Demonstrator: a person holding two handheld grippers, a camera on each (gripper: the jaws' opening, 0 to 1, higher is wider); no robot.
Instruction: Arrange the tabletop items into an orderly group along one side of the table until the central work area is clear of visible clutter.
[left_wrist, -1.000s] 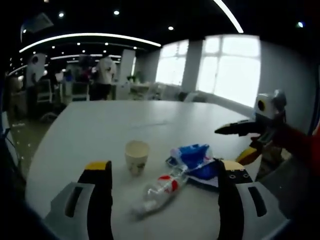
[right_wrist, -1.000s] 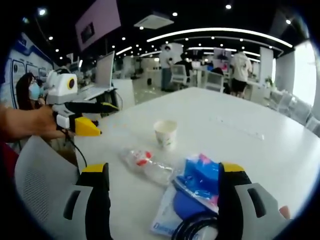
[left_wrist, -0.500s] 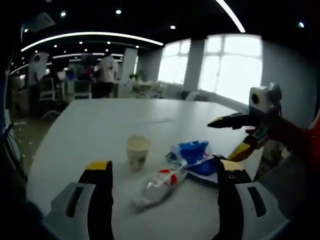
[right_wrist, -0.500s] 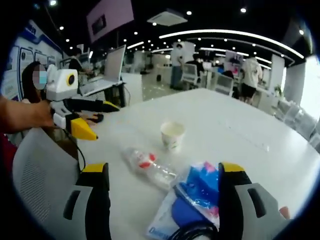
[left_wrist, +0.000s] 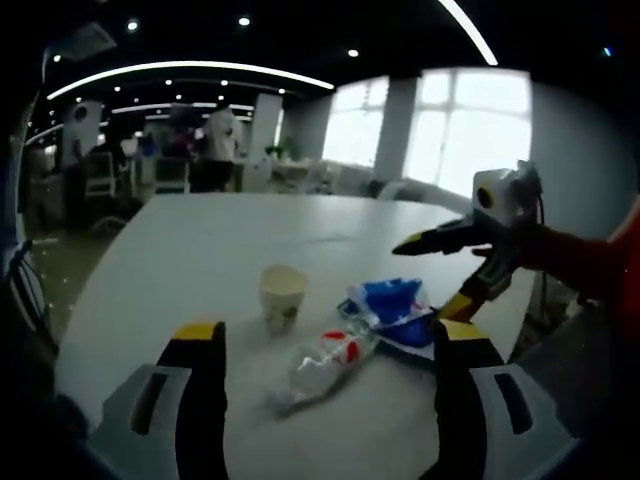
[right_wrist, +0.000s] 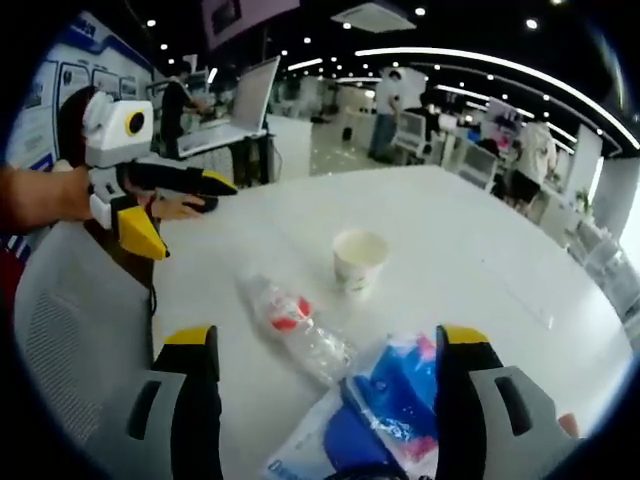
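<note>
On the white table (left_wrist: 190, 240) stand a paper cup (left_wrist: 281, 297), a crushed clear plastic bottle with a red label (left_wrist: 325, 365) and a blue crumpled bag (left_wrist: 393, 310), all close together. My left gripper (left_wrist: 328, 332) is open and held back from the bottle, nothing between its jaws. The right gripper (left_wrist: 425, 280) reaches in from the right, open, above the bag's far side. In the right gripper view the cup (right_wrist: 360, 258), bottle (right_wrist: 295, 325) and bag (right_wrist: 395, 420) lie ahead of my open right gripper (right_wrist: 325, 338). The left gripper (right_wrist: 198, 220) hovers open at the table's edge.
A grey chair back (right_wrist: 60, 330) stands against the table edge on the left. Beyond the table (right_wrist: 450, 220) are desks, a monitor (right_wrist: 250, 100) and several standing people. Bright windows (left_wrist: 470, 130) lie behind the right gripper.
The right gripper has swung in toward the blue bag in the left gripper view. The right gripper view has tilted down toward the table. Cup, bottle and bag have not moved.
</note>
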